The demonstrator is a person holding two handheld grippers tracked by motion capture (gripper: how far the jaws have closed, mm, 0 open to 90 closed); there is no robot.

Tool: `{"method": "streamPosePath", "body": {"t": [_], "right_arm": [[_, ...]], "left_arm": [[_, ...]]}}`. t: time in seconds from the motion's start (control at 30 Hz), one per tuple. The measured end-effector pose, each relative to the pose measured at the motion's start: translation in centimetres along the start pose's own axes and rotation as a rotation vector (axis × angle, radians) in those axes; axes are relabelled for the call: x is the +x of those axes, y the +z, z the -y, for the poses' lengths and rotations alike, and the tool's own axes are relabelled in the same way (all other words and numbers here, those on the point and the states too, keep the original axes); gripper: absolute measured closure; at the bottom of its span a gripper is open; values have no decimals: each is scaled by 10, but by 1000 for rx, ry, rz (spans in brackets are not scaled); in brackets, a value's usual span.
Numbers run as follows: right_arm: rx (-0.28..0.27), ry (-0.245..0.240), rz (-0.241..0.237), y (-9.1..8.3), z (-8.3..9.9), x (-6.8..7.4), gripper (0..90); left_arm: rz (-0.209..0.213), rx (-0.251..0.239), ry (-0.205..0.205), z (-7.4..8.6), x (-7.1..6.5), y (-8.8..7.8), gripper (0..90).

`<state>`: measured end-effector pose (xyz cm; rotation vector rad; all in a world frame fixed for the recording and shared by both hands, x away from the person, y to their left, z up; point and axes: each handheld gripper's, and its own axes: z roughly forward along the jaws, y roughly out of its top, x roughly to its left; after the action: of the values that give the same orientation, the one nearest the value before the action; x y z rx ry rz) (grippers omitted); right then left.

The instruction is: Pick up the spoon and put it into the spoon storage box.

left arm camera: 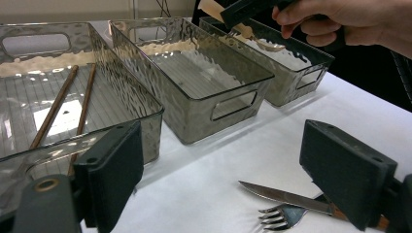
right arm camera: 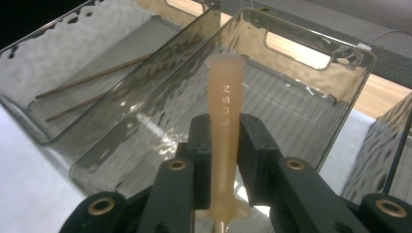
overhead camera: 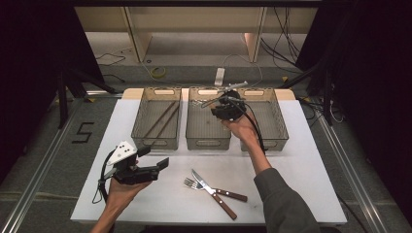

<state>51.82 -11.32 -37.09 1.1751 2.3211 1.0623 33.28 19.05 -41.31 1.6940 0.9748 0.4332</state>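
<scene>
The utensil (right arm camera: 224,126) with a pale, cream-coloured handle marked with letters stands clamped between the right gripper's (right arm camera: 223,160) jaws at the centre of the right gripper view, over the middle bin (right arm camera: 311,104).

At the bottom of the high view, a fork (overhead camera: 190,183) and a knife (overhead camera: 214,193) with brown handles lie crossed on the white table (overhead camera: 301,179). To their left, in the lower left, the left gripper (overhead camera: 154,167) rests in a hand with its jaws spread apart and nothing between them.

Higher in that frame, three clear grey bins stand in a row. The left bin (overhead camera: 156,141) holds two chopsticks (overhead camera: 163,119). The right gripper hovers at the upper centre, between the middle bin and the right bin (overhead camera: 277,131).
</scene>
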Motion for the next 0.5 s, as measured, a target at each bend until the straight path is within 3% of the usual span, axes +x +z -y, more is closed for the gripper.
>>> {"method": "streamPosePath", "body": {"t": [0.5], "right_arm": [[14,18,17,18,-2,2,767]], "left_arm": [[0,-1,7,0,-1,-1,156]]}}
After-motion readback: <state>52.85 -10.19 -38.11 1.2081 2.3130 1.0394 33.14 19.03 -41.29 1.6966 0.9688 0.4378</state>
